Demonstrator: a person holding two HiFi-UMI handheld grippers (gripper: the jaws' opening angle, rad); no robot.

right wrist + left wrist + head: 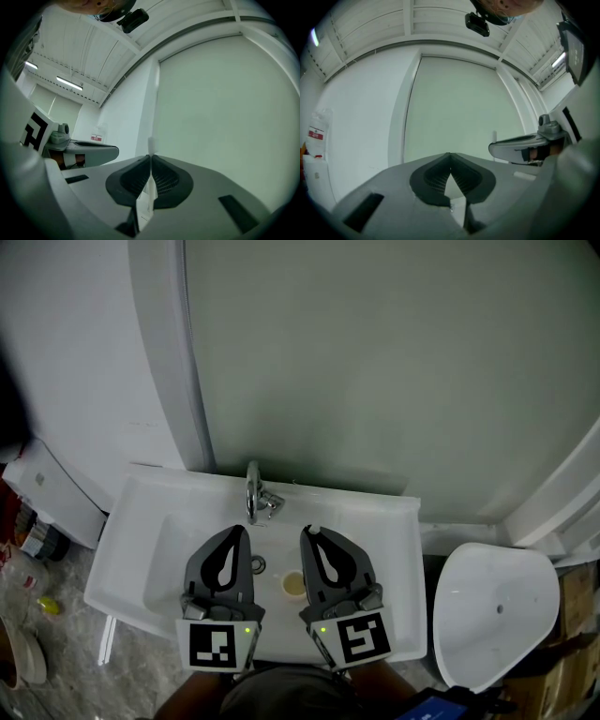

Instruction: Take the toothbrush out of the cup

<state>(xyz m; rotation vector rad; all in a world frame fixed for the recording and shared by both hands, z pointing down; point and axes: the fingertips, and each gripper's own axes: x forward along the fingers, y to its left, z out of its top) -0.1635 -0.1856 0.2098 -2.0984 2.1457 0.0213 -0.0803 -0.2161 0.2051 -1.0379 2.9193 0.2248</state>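
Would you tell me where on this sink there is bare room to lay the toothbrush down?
The sink is bare left of the left gripper, up to its left rim, and right of the right gripper, up to its right edge. The middle is crowded: faucet, cup, both grippers.

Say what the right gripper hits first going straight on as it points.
Likely the pale green panel behind the sink. The right gripper, shut on the toothbrush, faces it; nothing shows between. Depth unclear.
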